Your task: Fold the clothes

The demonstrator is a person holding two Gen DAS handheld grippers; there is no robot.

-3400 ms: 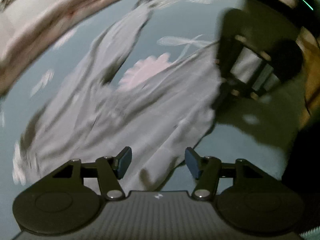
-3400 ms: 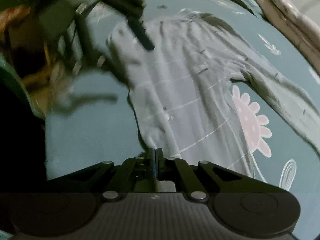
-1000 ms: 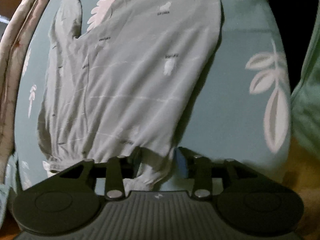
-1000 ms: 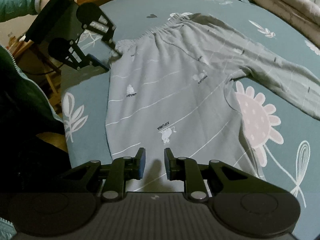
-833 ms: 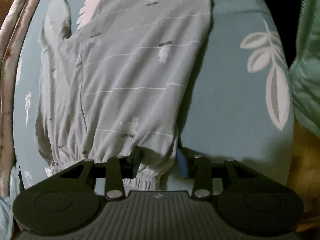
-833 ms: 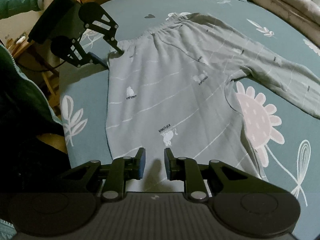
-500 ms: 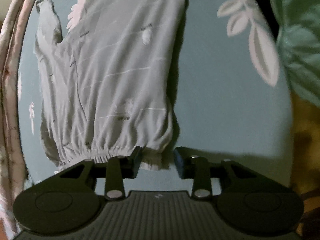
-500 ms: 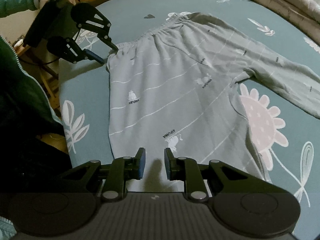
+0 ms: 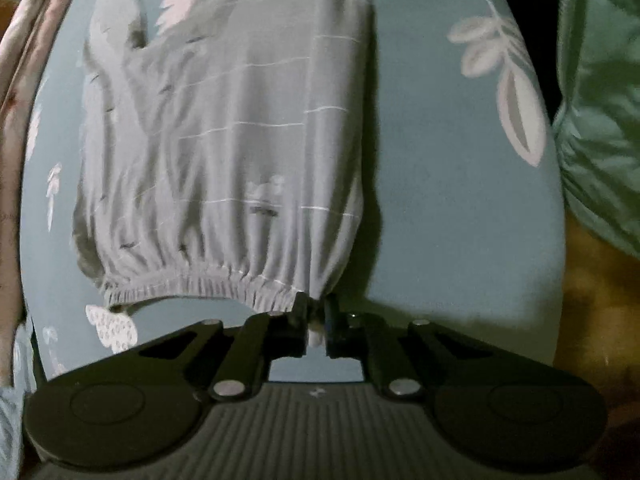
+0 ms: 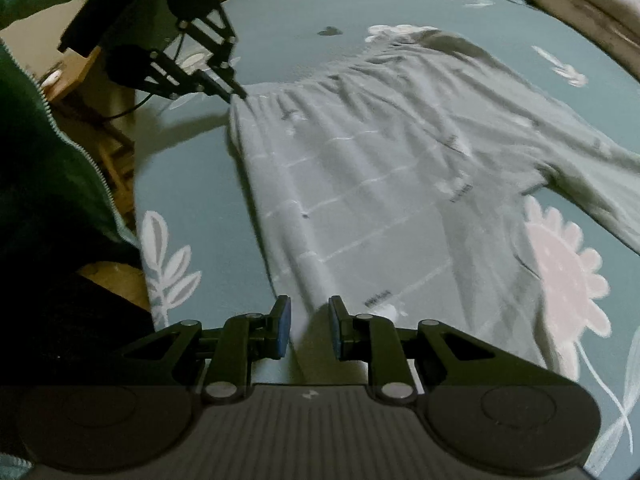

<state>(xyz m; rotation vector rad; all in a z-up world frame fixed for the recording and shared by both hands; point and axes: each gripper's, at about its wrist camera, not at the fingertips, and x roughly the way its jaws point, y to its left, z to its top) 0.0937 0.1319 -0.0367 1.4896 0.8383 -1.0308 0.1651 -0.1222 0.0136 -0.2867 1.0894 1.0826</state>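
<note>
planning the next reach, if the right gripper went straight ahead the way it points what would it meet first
Most likely the grey pants: the right gripper is open, with a raised ridge of that fabric already between its fingers. Depth is unclear.

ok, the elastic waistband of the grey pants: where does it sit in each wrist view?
Left wrist: the waistband runs across the lower centre, its right corner pinched in the left claw.
Right wrist: the same waistband lies upper centre, its near corner at the left claw in the upper left.
Shared landmark: the white leaf print on the teal sheet beside the pants.
</note>
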